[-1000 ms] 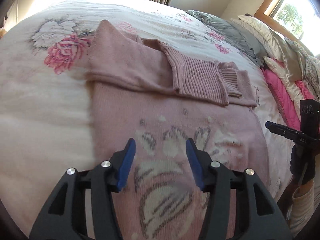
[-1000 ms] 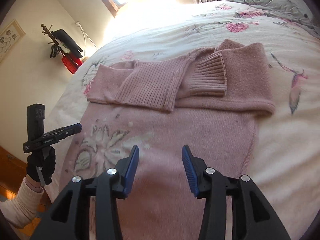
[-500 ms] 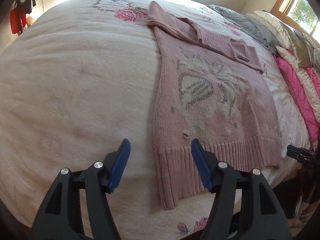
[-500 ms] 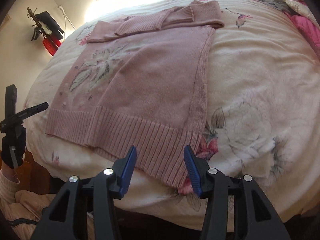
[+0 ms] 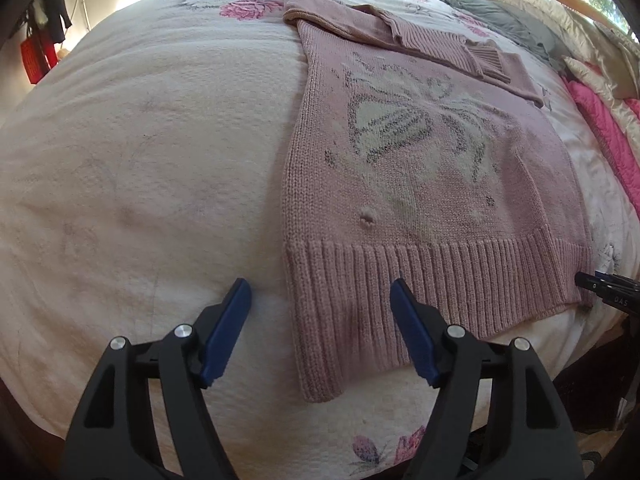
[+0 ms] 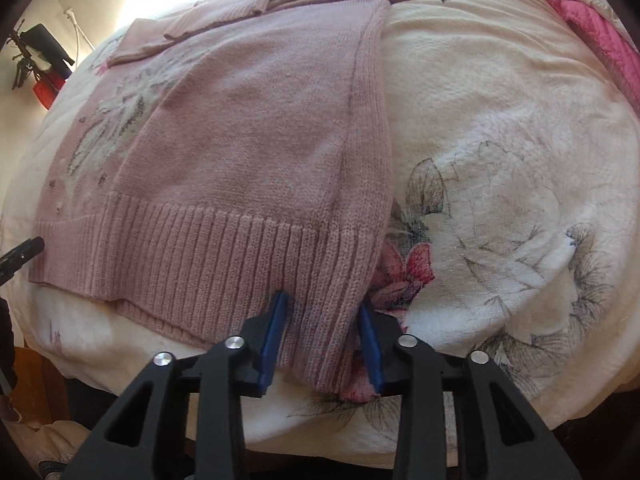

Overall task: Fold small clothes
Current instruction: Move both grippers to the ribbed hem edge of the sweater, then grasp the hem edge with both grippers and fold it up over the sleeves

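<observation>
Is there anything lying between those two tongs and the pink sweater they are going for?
Nothing visible. The sweater lies bare on the bedspread. The left tongs stand open at its near hem corner, and the right tongs already straddle the other hem corner, jaws apart.

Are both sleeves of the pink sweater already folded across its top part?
Yes, in the left wrist view both sleeves lie folded across the upper part of the pink sweater.
</observation>
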Demonstrator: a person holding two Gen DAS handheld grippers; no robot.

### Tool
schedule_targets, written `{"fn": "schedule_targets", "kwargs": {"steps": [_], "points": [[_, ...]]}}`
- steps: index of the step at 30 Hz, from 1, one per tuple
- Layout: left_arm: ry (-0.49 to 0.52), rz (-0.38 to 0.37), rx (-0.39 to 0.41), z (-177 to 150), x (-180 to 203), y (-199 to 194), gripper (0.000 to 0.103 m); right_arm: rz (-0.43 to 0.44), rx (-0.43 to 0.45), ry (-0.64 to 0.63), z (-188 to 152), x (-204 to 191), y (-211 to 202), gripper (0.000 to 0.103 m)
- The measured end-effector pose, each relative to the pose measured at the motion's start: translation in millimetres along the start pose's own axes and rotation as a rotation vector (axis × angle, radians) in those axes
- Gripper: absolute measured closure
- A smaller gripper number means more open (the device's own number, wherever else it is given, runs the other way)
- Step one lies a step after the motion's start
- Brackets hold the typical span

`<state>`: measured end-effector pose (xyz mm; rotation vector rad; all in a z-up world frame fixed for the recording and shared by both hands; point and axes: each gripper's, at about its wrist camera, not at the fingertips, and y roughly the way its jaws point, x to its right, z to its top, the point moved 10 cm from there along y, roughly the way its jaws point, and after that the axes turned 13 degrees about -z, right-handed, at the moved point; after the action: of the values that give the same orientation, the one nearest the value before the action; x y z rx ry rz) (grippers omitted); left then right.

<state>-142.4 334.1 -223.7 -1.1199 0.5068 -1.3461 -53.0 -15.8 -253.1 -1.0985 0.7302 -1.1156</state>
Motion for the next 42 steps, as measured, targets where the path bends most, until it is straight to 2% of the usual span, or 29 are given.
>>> {"fn": "schedule_targets", "kwargs": {"steps": [1, 2, 4, 5, 6, 10, 13, 16, 18, 21, 27, 29, 30, 32, 33, 34, 37, 39, 42], "points": [[0.007, 0.006, -0.003, -0.3, 1.4, -0.2, 0.051, 0.011, -0.003, 0.001, 0.1, 0.6, -2.5, 0.086], [0.017, 0.015, -0.004, -0.3, 2.4, -1.0, 0.056, 0.022, -0.001, 0.004, 1.6, 2.9, -6.3, 0.091], [0.024, 0.017, -0.005, 0.0, 1.7, -3.0, 0.082, 0.073, 0.005, 0.031, 4.6, 10.6, -18.9, 0.093], [0.009, -0.002, -0.007, -0.2, 0.5, -3.4, 0.090, 0.103, 0.008, 0.058, 6.8, 17.1, -25.2, 0.093], [-0.015, -0.034, -0.013, -1.0, -0.7, -2.6, 0.094, 0.120, 0.013, 0.082, 8.4, 25.6, -30.7, 0.093], [-0.043, -0.065, -0.015, -2.9, -4.9, 0.4, 0.094, 0.159, -0.007, 0.149, 5.3, 49.8, -27.3, 0.094], [-0.035, -0.071, -0.018, -2.8, -3.9, 0.6, 0.094, 0.146, -0.039, 0.132, 2.1, 43.7, -11.2, 0.094], [-0.059, -0.111, -0.019, -3.5, -2.2, -3.9, 0.090, 0.155, -0.032, 0.118, 3.8, 38.0, -11.4, 0.092], [-0.076, -0.161, -0.019, -3.7, 1.9, -6.1, 0.083, 0.179, -0.011, 0.115, 7.9, 36.2, -19.7, 0.084], [-0.083, -0.203, -0.015, -4.9, 9.0, -6.4, 0.070, 0.179, 0.017, 0.093, 13.2, 35.8, -28.4, 0.063], [-0.095, -0.218, -0.053, -8.1, 12.6, 8.5, 0.063, 0.194, -0.009, 0.084, 15.4, 28.3, -16.7, 0.060], [-0.105, -0.235, -0.062, -10.0, 14.1, 12.2, 0.064, 0.200, -0.026, 0.075, 13.4, 24.0, -9.6, 0.060], [-0.116, -0.248, -0.068, -11.6, 14.3, 13.8, 0.067, 0.207, -0.038, 0.073, 11.7, 21.9, -5.7, 0.060], [-0.135, -0.261, -0.075, -14.2, 13.8, 15.7, 0.076, 0.214, -0.044, 0.069, 9.7, 20.4, -1.5, 0.069], [-0.143, -0.260, -0.078, -15.4, 12.0, 16.5, 0.090, 0.223, -0.045, 0.065, 9.3, 19.3, -1.6, 0.077], [-0.153, -0.258, -0.079, -16.2, 9.5, 16.9, 0.093, 0.243, -0.049, 0.068, 8.9, 18.7, -2.5, 0.087], [-0.200, -0.299, -0.066, -14.7, 3.9, 12.6, 0.094, 0.288, -0.052, 0.082, 10.2, 20.9, -6.5, 0.092], [-0.195, -0.317, -0.044, -8.7, 4.6, 4.8, 0.095, 0.322, -0.050, 0.092, 12.5, 22.7, -11.8, 0.092], [-0.184, -0.368, 0.001, 5.4, 12.0, -11.5, 0.095, 0.416, -0.033, 0.130, 21.6, 23.3, -27.4, 0.092]]}}
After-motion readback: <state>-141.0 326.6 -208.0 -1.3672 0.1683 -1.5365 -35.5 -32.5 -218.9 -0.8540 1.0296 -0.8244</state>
